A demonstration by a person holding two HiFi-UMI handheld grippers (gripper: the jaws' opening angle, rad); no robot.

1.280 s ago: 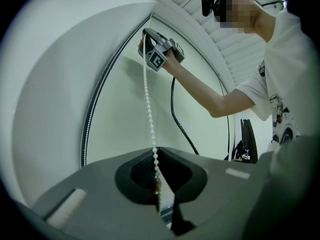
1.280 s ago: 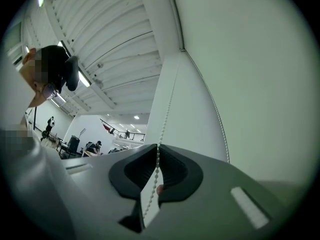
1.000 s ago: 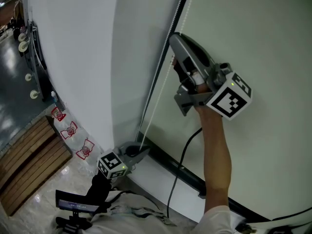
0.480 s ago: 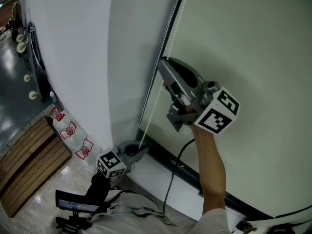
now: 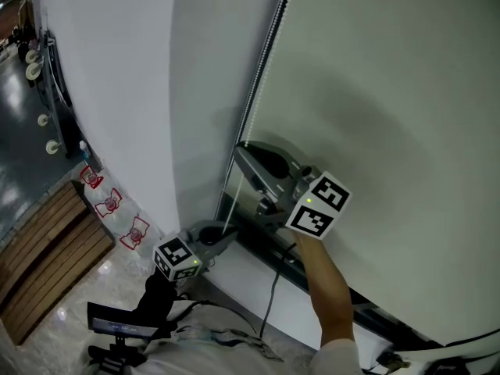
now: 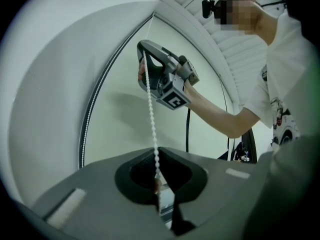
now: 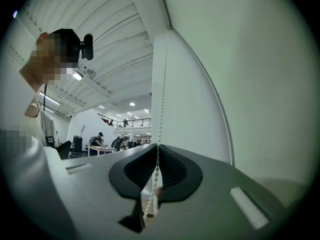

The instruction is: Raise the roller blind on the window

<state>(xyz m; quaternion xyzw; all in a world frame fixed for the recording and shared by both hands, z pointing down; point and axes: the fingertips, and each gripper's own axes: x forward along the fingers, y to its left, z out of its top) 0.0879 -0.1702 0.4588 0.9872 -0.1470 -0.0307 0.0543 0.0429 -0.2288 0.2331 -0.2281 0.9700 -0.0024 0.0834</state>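
Note:
The pale roller blind [image 5: 375, 92] covers the window on the right. A white bead chain [image 5: 262, 69] hangs along its left edge. My right gripper [image 5: 241, 148] is shut on that chain, low beside the blind. In the right gripper view the chain [image 7: 161, 109] rises straight out of the closed jaws of the right gripper [image 7: 156, 186]. Below it my left gripper [image 5: 233, 239] is shut on the chain's lower strand. The left gripper view shows the chain [image 6: 150, 109] stretched from the right gripper [image 6: 145, 46] down into the left gripper [image 6: 157, 181].
A white wall [image 5: 117, 69] stands left of the blind. The black window frame [image 5: 312, 287] runs along the bottom, with a black cable [image 5: 269, 311] hanging over it. Wooden planks [image 5: 47, 248] lie at lower left, and a small stand [image 5: 121, 330] is near my feet.
My right gripper has come down a long way along the blind's edge with the chain in it, ending close above the left gripper. The left gripper has kept still.

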